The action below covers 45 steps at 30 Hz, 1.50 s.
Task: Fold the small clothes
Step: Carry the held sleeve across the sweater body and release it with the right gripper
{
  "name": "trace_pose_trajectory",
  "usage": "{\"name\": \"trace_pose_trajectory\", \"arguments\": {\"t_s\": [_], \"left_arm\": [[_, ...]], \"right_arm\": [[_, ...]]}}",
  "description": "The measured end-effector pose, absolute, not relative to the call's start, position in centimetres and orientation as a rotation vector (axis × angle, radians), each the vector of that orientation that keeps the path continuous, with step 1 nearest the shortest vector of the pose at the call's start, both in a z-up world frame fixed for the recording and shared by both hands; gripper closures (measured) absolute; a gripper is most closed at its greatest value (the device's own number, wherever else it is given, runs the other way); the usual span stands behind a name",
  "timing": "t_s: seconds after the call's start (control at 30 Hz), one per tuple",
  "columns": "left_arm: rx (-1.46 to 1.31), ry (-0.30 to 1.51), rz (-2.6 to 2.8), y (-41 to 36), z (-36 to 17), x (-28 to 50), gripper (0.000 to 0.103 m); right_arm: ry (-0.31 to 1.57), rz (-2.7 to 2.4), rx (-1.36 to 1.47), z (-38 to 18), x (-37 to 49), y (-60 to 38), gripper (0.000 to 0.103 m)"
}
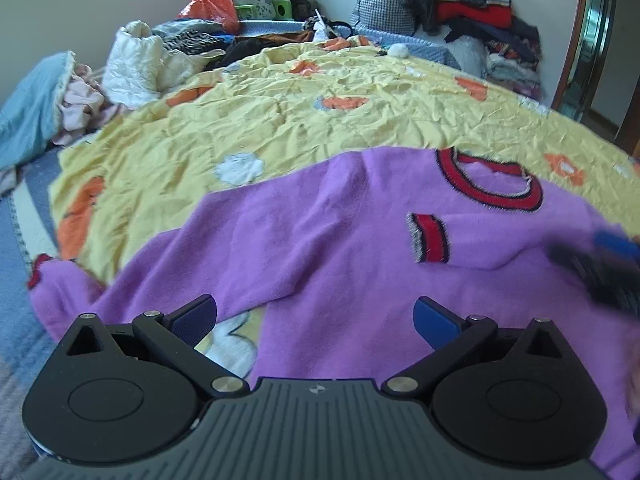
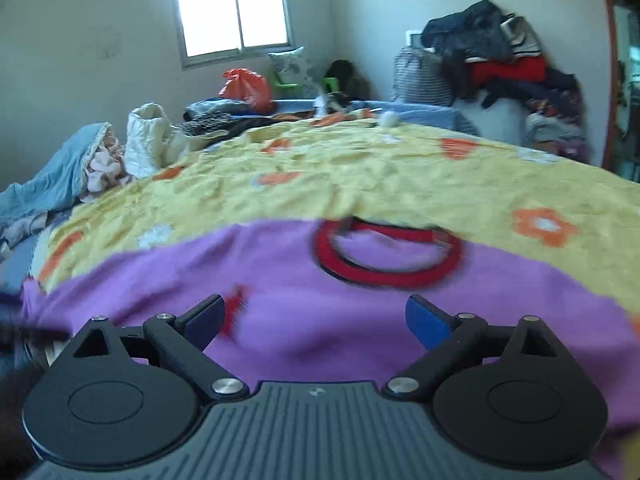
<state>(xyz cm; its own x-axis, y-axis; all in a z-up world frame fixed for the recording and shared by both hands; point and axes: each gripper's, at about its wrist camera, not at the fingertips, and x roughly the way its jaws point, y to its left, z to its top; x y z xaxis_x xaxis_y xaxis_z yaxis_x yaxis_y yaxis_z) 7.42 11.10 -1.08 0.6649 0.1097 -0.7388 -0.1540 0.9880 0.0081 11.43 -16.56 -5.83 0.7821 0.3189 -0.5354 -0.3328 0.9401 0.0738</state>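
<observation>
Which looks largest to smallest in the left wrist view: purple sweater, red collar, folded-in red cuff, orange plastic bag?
1. purple sweater
2. red collar
3. orange plastic bag and folded-in red cuff: similar; the bag lies much farther away, so unranked.

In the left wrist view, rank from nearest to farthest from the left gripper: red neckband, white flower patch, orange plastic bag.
From the left gripper:
1. White flower patch, on the yellow blanket, ahead left.
2. Red neckband, ahead right; close to the patch, hard to separate.
3. Orange plastic bag, by the far wall.
</observation>
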Motion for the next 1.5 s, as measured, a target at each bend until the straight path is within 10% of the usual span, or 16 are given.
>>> {"name": "trace_pose_trajectory", "arguments": {"t_s": [0.17, 0.67, 0.77, 1.33, 1.5], "left_arm": [[-0.197, 0.902, 0.02, 10.9, -2.8, 11.8, 0.0], [-0.373, 0.944, 0.192, 17.7, -2.1, 10.7, 0.0], [-0.397, 0.954, 0.213, 19.4, -2.4, 10.0, 0.0], [-0.412, 0.845, 0.255, 23.4, 1.1, 9.4, 0.0], [-0.399, 0.885, 0.255, 23.3, 0.0, 9.9, 0.0]], "right_arm": [[0.613, 0.354, -0.137, -7.2, 10.1, -19.8, 0.049], [0.563, 0.613, -0.477, -10.2, 15.1, -0.2, 0.056], [0.639, 0.593, -0.292, -9.1, 16.9, -1.5, 0.099], [0.665, 0.713, 0.282, -4.8, 15.4, 0.9, 0.099], [0.831, 0.766, 0.157, -8.1, 14.8, 2.4, 0.068]]}}
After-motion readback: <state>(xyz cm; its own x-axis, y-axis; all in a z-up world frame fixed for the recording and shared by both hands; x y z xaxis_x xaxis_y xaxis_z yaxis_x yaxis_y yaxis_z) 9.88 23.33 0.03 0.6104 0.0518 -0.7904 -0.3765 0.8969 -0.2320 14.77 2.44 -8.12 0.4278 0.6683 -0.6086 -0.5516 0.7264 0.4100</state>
